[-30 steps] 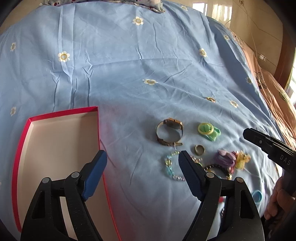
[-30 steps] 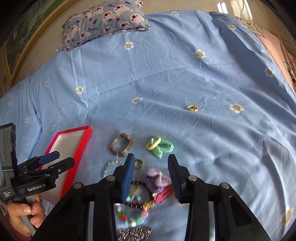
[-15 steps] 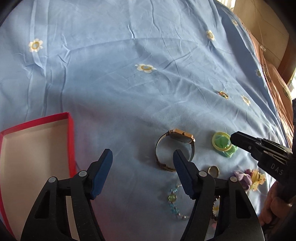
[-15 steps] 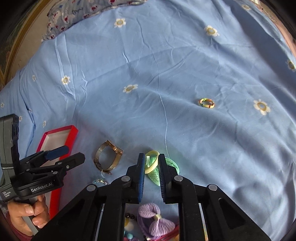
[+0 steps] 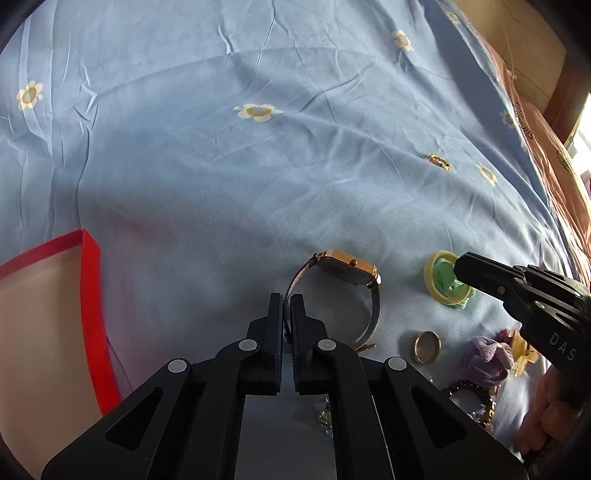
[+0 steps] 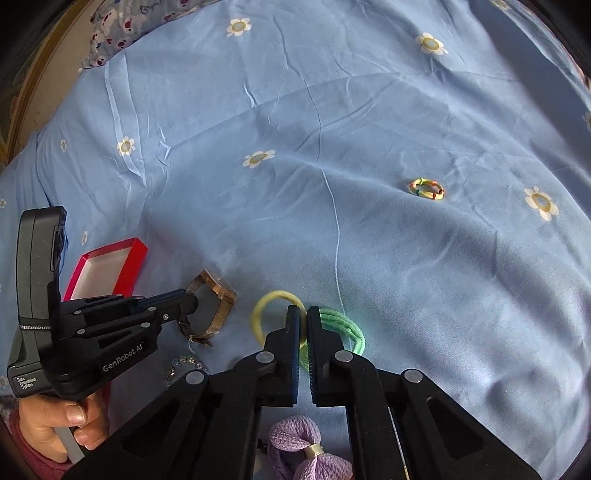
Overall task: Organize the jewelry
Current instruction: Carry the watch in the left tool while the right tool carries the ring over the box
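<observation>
Both grabs made: left hand-held gripper (image 5: pixel 287 301) pinches the watch (image 5: pixel 343 284) strap, right hand-held gripper (image 6: pixel 303 314) the hair ties (image 6: pixel 334 325); next, probably lift toward the box (image 5: pixel 92 295).

A bedroom in a home: the whole scene lies on a bed (image 6: pixel 369 110) spread with a creased pale-blue sheet printed with white daisies. A patterned pillow (image 6: pixel 122 29) sits at its far end, a peach-coloured quilt (image 5: pixel 546 155) lies along one side, and a tiled floor (image 5: pixel 517 33) shows beyond.
</observation>
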`<action>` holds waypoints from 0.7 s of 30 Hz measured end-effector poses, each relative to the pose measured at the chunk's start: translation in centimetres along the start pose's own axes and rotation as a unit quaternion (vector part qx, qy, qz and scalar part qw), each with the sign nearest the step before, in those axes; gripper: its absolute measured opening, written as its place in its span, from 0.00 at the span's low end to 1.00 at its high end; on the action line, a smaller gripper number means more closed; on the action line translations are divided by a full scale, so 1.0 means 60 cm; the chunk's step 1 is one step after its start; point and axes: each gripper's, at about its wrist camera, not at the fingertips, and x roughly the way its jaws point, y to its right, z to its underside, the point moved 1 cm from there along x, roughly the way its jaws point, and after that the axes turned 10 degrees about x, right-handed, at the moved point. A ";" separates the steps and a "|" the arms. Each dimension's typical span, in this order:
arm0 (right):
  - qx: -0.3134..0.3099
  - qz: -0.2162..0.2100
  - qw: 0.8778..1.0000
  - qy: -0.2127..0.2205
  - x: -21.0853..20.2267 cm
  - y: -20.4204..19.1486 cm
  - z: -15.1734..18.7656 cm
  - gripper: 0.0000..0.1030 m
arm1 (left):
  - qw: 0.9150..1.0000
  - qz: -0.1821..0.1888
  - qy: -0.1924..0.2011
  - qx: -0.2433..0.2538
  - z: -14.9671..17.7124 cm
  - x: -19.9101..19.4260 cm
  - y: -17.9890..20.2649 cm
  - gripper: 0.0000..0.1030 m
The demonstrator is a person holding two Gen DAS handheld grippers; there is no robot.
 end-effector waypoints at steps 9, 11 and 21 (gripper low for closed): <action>0.004 -0.029 0.999 0.026 -0.045 -0.016 0.010 0.03 | 0.998 0.017 0.043 -0.038 0.026 -0.070 -0.025 0.02; 0.003 -0.036 0.999 0.025 -0.049 -0.026 0.014 0.03 | 0.997 0.018 0.051 -0.046 0.034 -0.086 -0.032 0.02; -0.023 -0.067 0.997 0.014 -0.045 -0.097 0.038 0.03 | 0.991 0.005 0.075 -0.107 0.096 -0.152 -0.100 0.02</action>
